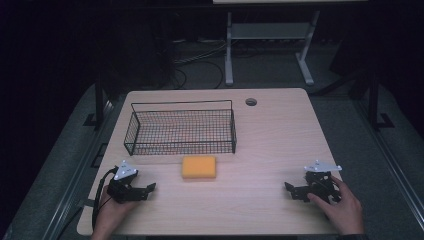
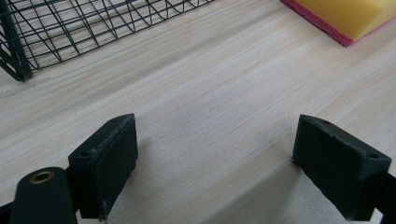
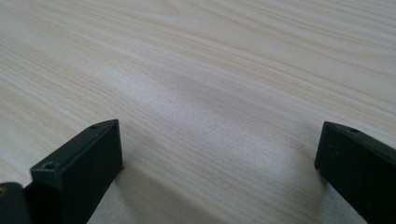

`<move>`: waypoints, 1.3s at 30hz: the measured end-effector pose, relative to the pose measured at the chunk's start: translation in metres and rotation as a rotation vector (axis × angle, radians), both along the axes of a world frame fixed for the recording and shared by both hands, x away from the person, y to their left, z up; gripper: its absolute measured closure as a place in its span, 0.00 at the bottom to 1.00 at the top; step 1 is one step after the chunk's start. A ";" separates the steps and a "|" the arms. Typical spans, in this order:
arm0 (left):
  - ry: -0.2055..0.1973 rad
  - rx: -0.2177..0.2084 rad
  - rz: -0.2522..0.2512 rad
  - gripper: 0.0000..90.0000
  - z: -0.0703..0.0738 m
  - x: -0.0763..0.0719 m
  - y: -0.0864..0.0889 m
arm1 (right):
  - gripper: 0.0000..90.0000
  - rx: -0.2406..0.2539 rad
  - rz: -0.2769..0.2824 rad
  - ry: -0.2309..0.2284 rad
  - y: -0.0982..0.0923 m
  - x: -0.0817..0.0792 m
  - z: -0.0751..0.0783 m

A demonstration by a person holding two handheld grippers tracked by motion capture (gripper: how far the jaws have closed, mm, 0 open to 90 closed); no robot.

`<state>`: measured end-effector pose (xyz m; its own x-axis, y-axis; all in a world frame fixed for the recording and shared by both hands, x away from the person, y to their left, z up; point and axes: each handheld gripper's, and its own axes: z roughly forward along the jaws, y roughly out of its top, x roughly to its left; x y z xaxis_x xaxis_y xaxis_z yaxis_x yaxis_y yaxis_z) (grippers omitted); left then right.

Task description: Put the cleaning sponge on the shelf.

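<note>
The left gripper point(image 1: 150, 189) rests low on the wooden table point(image 1: 270, 135) near its front left corner, held from behind by the person's left hand point(image 1: 107, 212), and its jaws stand wide apart with only bare wood between them, as the left gripper view point(image 2: 215, 154) shows plainly. Ahead of this gripper and off to its right lies a yellow sponge point(image 1: 199, 167), flat on the table and well clear of the jaws; in the left gripper view the sponge point(image 2: 350, 16) sits at the far upper right, with a pink layer along its lower edge. Beyond the sponge, just behind it, stands a black wire basket point(image 1: 134, 131), whose near corner point(image 2: 18, 70) appears ahead and to the left of the left gripper. The right gripper point(image 1: 292, 189) lies near the table's front right, well apart from the sponge, held by the right hand point(image 1: 340, 207); its jaws are also spread wide over bare wood point(image 3: 219, 154).
</note>
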<state>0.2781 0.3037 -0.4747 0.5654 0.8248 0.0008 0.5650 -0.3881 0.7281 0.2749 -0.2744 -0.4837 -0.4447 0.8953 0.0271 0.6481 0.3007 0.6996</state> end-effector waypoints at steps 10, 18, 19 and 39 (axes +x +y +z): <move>0.000 0.009 -0.004 0.16 0.001 -0.001 -0.001 | 0.00 0.000 0.000 0.000 0.000 0.000 0.000; -0.011 -0.004 -0.024 0.24 0.008 -0.001 -0.003 | 0.00 0.000 0.000 0.000 0.000 0.000 0.000; -0.012 -0.008 -0.028 0.29 0.010 -0.001 -0.003 | 0.00 0.000 0.001 0.000 0.000 0.000 0.000; 0.037 -0.059 -0.193 1.00 0.028 0.022 -0.037 | 0.00 0.001 -0.004 0.001 0.001 0.001 0.000</move>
